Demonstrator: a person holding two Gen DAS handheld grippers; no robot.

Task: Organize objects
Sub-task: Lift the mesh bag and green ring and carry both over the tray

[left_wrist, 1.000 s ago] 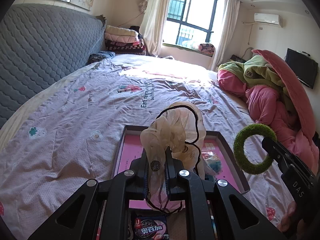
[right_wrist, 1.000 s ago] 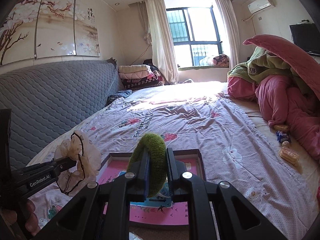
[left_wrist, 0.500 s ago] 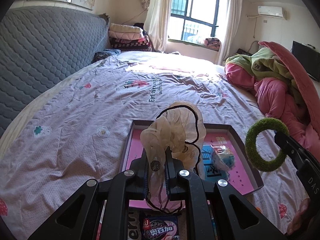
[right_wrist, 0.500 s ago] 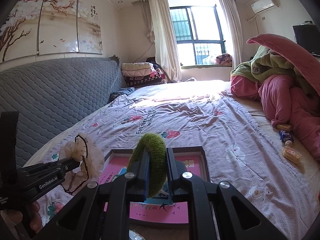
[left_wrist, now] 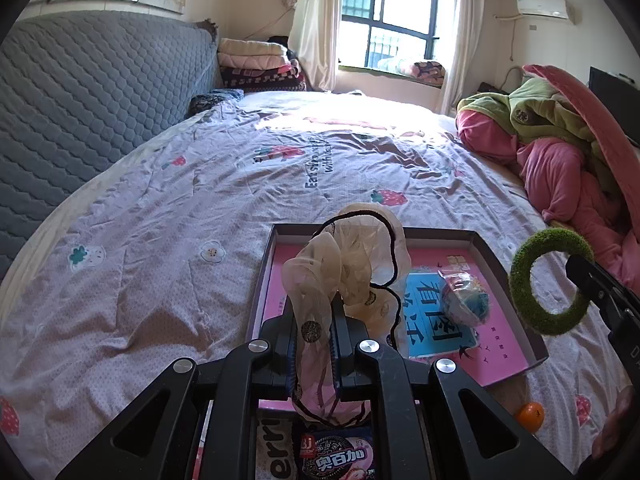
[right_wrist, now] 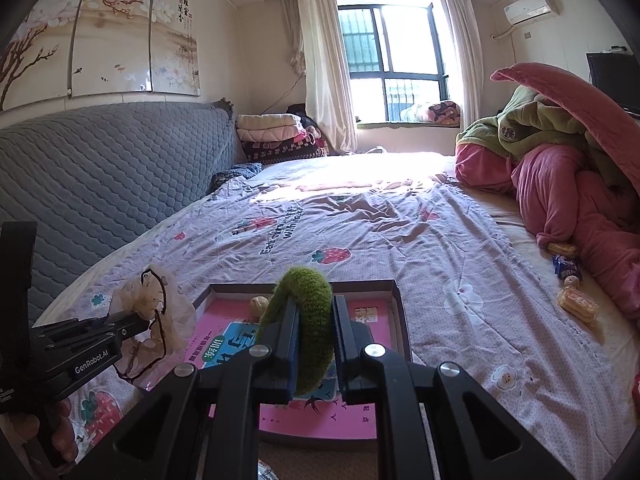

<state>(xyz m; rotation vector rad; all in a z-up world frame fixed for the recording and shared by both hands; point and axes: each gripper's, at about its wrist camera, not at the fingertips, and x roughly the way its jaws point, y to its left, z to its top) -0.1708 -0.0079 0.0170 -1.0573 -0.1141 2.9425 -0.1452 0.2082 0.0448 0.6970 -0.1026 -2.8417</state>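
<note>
Since a second ago the left gripper (left_wrist: 313, 330) has dipped; more of the pink-lined tray (left_wrist: 514, 276) shows ahead of it. It pinches a sheer beige scrunchie (left_wrist: 352, 268), black-edged, flopped above the jaws, over the tray's left side. To its right, the right gripper (right_wrist: 313, 344) clamps a fuzzy green ring (right_wrist: 308, 312), upright, angled down over the tray.

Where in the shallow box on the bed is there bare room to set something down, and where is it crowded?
In the box, the pink floor along the far wall and near the left wall is bare. The right middle is taken by a wrapped blue item. Snack packets crowd its near edge. The bedsheet left of the box is open.
</note>
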